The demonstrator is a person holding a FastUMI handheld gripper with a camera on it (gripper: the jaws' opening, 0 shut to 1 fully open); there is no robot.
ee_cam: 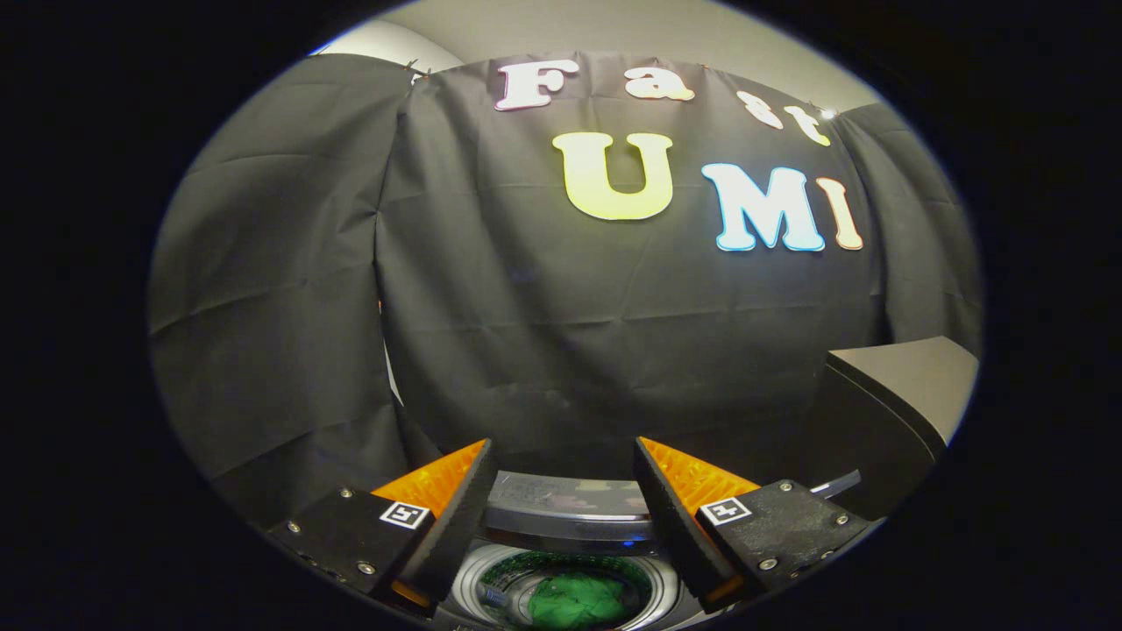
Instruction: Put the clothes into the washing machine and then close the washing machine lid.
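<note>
The gripper (561, 456) hangs spread and empty above the washing machine (570, 513), green clothes (574, 600) in its drum.

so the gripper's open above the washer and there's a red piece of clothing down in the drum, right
Not quite: the clothing in the drum is green, not red, as the gripper view shows. The rest holds: the gripper is open, its fingers apart with nothing between them, above the washing machine.
</note>
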